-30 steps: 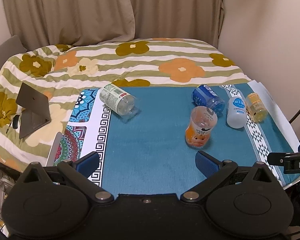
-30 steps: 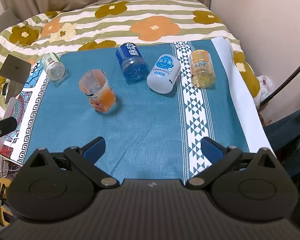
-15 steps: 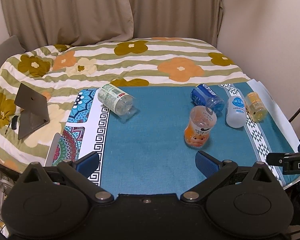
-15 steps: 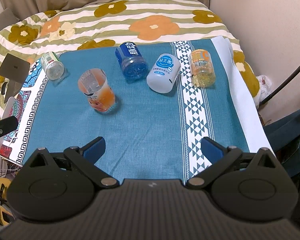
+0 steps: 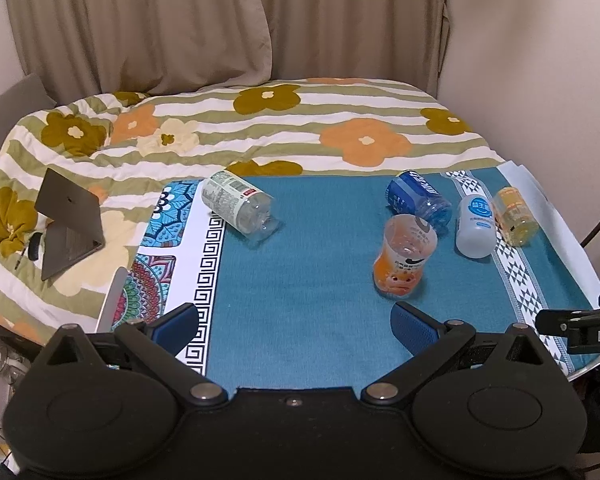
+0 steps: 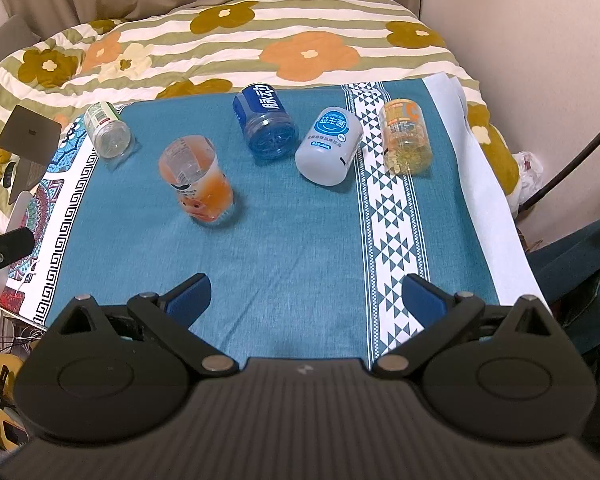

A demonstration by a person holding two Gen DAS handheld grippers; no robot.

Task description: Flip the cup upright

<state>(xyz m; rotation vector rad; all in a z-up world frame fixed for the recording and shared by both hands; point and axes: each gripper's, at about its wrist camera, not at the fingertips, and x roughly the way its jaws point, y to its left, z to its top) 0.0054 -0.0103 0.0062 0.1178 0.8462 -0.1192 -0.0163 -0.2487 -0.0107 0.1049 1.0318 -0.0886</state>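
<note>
Several cut bottle cups are on a teal cloth [image 5: 300,280]. An orange cup [image 5: 403,256] [image 6: 198,182] stands upright with its open mouth up. A clear green-labelled cup [image 5: 238,208] [image 6: 107,134], a blue cup [image 5: 418,196] [image 6: 266,122], a white cup [image 5: 475,222] [image 6: 329,146] and a yellow cup [image 5: 514,216] [image 6: 407,136] lie on their sides. My left gripper [image 5: 294,326] is open and empty, near the cloth's front edge. My right gripper [image 6: 306,300] is open and empty, in front of the cups.
The cloth [image 6: 300,240] lies on a bed with a floral striped quilt [image 5: 280,120]. A dark tablet stand [image 5: 68,220] sits on the quilt at the left. A wall [image 5: 540,60] is at the right and curtains [image 5: 180,20] at the back.
Both views have shifted slightly; the cups have not moved on the cloth. Both grippers stay open.
</note>
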